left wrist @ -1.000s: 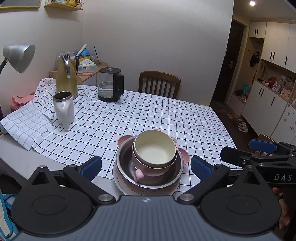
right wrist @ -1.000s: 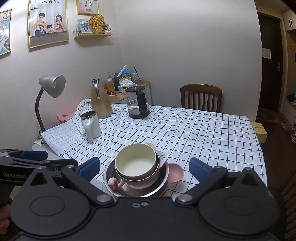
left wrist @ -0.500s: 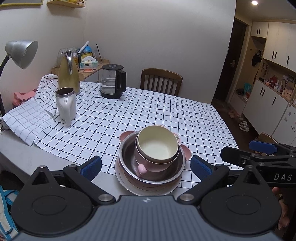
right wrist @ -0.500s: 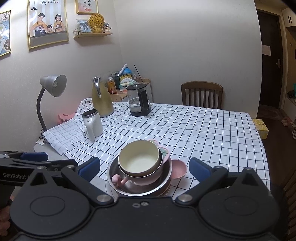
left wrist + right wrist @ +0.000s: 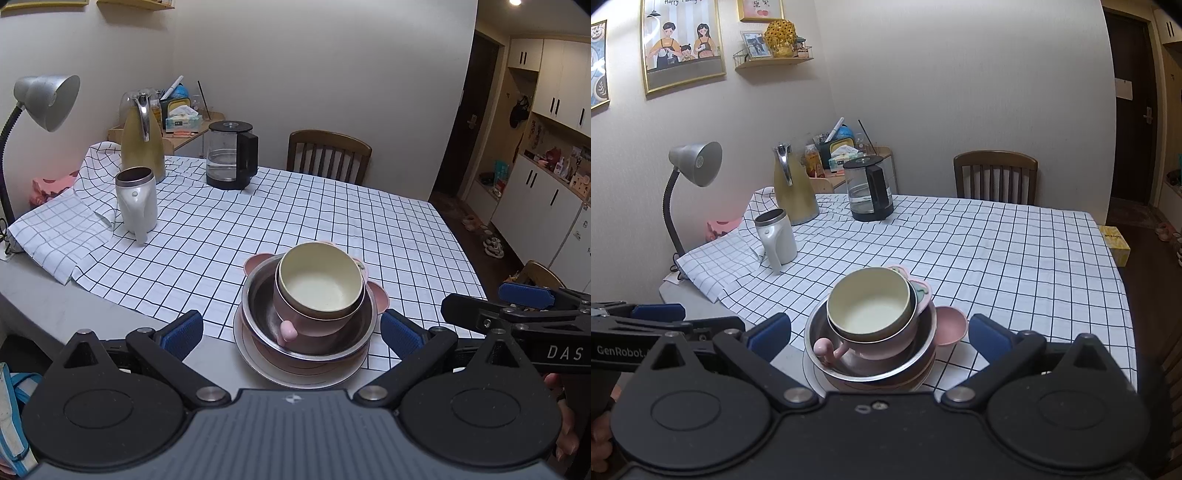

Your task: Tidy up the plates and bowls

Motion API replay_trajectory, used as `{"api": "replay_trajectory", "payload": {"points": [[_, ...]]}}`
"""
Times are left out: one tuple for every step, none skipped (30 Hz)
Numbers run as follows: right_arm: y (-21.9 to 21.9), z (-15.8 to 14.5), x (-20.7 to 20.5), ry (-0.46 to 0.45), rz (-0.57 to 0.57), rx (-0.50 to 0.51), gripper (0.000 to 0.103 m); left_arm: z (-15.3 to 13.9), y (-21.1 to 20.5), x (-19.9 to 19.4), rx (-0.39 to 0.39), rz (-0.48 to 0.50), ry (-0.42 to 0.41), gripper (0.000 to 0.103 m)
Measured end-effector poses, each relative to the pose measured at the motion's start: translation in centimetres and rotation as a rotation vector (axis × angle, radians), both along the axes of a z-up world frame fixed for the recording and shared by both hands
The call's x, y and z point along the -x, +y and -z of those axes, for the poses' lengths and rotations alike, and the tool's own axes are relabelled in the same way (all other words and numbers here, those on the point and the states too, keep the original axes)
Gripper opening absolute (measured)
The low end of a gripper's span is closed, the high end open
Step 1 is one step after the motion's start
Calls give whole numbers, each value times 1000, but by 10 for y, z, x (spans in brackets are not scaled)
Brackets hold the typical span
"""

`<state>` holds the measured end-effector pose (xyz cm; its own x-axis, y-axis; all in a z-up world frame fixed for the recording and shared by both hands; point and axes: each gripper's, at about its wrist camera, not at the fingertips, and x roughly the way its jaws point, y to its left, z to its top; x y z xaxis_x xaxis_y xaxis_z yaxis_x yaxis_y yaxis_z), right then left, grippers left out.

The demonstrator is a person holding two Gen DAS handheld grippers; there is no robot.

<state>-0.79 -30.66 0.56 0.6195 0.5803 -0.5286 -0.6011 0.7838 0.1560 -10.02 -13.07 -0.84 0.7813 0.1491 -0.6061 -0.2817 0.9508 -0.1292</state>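
A stack of dishes stands at the table's near edge. On top is a cream bowl (image 5: 319,284) (image 5: 868,304) nested in a pink handled bowl (image 5: 306,325) (image 5: 879,341). Both sit in a steel bowl (image 5: 258,302) (image 5: 816,332) on a round plate (image 5: 295,373) (image 5: 812,373). A small pink bowl (image 5: 951,325) peeks out at the stack's right side. My left gripper (image 5: 291,332) is open, its blue pads flanking the stack from the front. My right gripper (image 5: 879,334) is open likewise, and neither touches the dishes.
On the checked tablecloth (image 5: 295,221) stand a white mug (image 5: 136,199), a yellow thermos (image 5: 142,140) and a glass kettle (image 5: 231,155). A desk lamp (image 5: 40,99) rises at the left. A wooden chair (image 5: 328,155) is behind the table.
Both grippers have risen and drawn back slightly, so the stack appears a little lower and farther. The dishes have not moved, and both grippers stay open.
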Motion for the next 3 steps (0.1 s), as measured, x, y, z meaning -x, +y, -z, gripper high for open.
{"api": "replay_trajectory", "payload": {"points": [[0, 0, -1, 3, 0, 0, 103, 0, 0, -1, 0, -1, 2, 103], [0, 1, -2, 6, 1, 0, 103, 1, 0, -2, 0, -1, 4, 103], [1, 2, -3, 9, 2, 0, 103, 2, 1, -3, 1, -1, 6, 103]]}}
